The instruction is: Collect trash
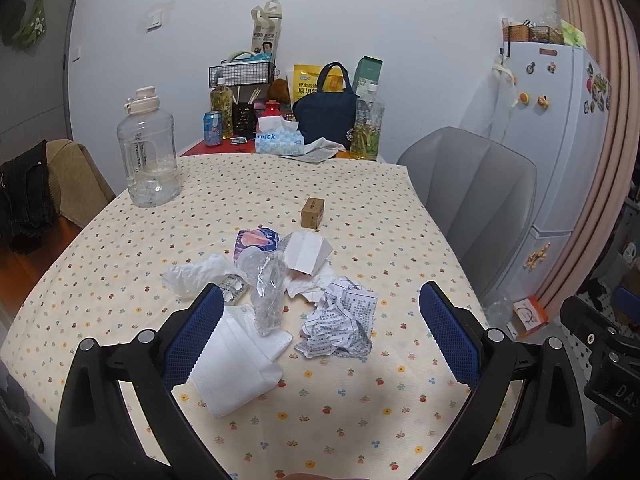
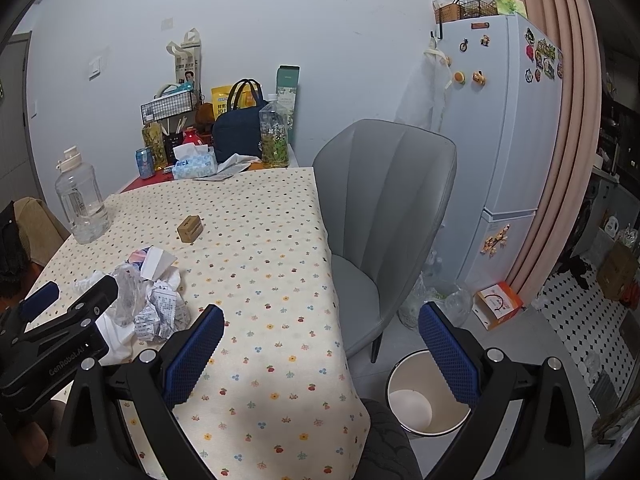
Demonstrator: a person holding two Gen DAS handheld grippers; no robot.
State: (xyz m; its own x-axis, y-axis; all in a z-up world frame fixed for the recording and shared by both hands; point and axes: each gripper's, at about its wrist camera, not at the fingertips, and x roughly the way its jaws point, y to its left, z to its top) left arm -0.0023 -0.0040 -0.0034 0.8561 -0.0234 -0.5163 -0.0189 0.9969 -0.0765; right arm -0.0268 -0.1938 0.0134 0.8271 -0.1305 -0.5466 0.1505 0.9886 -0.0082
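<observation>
A heap of trash lies on the flowered tablecloth (image 1: 360, 408): a white face mask (image 1: 240, 364), a crumpled printed paper (image 1: 340, 324), a crushed clear plastic bottle (image 1: 269, 296), a white plastic wrap (image 1: 196, 274), a blister pack (image 1: 234, 290), a folded white paper (image 1: 306, 250) and a pink-blue wrapper (image 1: 256, 240). My left gripper (image 1: 320, 328) is open, just above and in front of the heap; it also shows in the right wrist view (image 2: 72, 296). My right gripper (image 2: 320, 340) is open and empty over the table's right edge. A white bin (image 2: 424, 396) stands on the floor below it.
A small brown box (image 1: 313, 212) and a large clear jug (image 1: 147, 152) stand on the table. Bottles, a can, a tissue box (image 1: 279, 142) and a dark bag (image 1: 326, 114) crowd the far end. A grey chair (image 2: 384, 216) is at the table's right, with a fridge (image 2: 504, 128) behind.
</observation>
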